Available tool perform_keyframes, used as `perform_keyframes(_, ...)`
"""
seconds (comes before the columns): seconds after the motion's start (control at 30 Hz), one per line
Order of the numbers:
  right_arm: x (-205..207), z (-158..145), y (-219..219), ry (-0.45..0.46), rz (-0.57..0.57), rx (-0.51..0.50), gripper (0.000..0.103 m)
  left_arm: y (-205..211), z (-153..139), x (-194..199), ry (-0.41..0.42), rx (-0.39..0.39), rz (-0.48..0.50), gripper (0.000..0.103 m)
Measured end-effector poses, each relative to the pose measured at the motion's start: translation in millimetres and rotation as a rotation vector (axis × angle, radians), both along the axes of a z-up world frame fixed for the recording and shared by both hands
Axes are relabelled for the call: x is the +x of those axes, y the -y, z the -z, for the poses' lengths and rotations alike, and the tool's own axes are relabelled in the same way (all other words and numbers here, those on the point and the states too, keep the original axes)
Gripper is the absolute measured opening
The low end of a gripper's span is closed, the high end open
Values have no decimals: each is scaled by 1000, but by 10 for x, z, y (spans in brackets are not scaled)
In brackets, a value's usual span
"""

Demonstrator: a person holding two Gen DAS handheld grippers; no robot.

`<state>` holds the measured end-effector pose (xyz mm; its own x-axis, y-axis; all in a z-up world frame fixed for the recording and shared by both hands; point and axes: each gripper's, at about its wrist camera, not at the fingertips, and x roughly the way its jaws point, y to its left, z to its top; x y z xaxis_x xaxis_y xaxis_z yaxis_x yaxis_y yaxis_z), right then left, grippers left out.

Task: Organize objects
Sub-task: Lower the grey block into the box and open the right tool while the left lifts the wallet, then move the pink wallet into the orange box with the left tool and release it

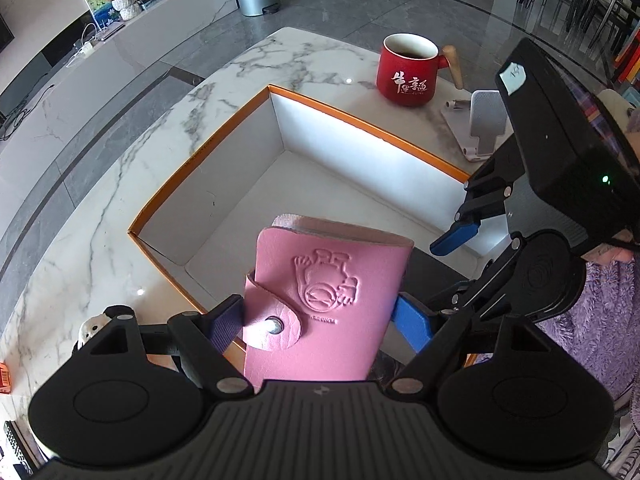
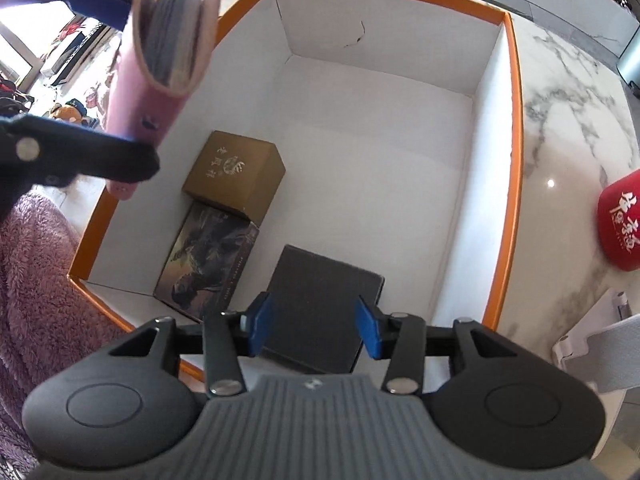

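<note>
My left gripper (image 1: pixel 320 320) is shut on a pink leather card holder (image 1: pixel 328 300) with a snap strap, held above the near edge of an open orange-rimmed white box (image 1: pixel 280 94). The card holder also shows in the right wrist view (image 2: pixel 168 40), over the box's left wall. My right gripper (image 2: pixel 316 332) is open and empty, just above a black box (image 2: pixel 320 292) that lies inside the orange box (image 2: pixel 514 160). A gold box (image 2: pixel 236 176) and a dark picture box (image 2: pixel 208 256) also lie inside. The right gripper shows in the left wrist view (image 1: pixel 460 232) at the box's right side.
A red mug (image 1: pixel 408 68) with a wooden handle stands on the marble table (image 1: pixel 100 240) beyond the box; it also shows in the right wrist view (image 2: pixel 620 224). A white phone stand (image 1: pixel 480 124) sits to its right. A purple fleece sleeve (image 2: pixel 40 260) is at the left.
</note>
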<state>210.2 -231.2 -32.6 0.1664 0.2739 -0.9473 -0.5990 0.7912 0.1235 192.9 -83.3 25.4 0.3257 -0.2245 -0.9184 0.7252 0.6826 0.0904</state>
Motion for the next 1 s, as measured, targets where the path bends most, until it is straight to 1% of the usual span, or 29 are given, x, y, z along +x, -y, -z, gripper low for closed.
perform_keyframes(0.1, 55, -33, -11, 5, -76, -4, 48, 1, 55, 17, -3, 8, 8, 95)
perform_keyframes(0.17, 83, -26, -44, 23, -128, -33, 47, -10, 81, 39, -4, 11, 6, 95)
perform_keyframes(0.23, 108, 16, -110, 31, -189, -56, 44, -25, 96, 70, -1, 5, 6, 95)
perform_keyframes(0.33, 163, 81, -187, 4, -244, -65, 43, -26, 105, 105, 1, 0, 9, 95)
perform_keyframes(0.43, 237, 162, -256, -19, -268, -108, 43, -12, 117, 116, 7, 5, 25, 95)
perform_keyframes(0.53, 333, 244, -291, -73, -256, -137, 43, -7, 129, 127, 5, 1, 35, 95)
perform_keyframes(0.57, 373, 271, -291, -102, -241, -148, 48, -7, 134, 130, 4, -2, 38, 95)
perform_keyframes(0.63, 412, 295, -317, -141, -230, -162, 50, -6, 150, 137, -1, -8, 41, 95)
perform_keyframes(0.67, 432, 315, -348, -171, -219, -181, 55, -6, 160, 140, -3, -9, 44, 95)
perform_keyframes(0.73, 462, 348, -406, -210, -195, -218, 58, -9, 178, 145, -5, -13, 48, 95)
perform_keyframes(0.77, 478, 367, -429, -225, -187, -228, 62, -13, 182, 148, -5, -16, 50, 95)
perform_keyframes(0.8, 493, 387, -440, -238, -179, -234, 64, -18, 182, 152, -7, -19, 52, 95)
perform_keyframes(0.83, 511, 414, -443, -252, -168, -240, 64, -21, 182, 155, -8, -22, 55, 95)
perform_keyframes(0.9, 532, 446, -440, -268, -153, -234, 65, -24, 189, 159, -9, -23, 61, 95)
perform_keyframes(1.0, 568, 506, -383, -334, -96, -191, 65, -29, 194, 167, -7, -25, 66, 95)
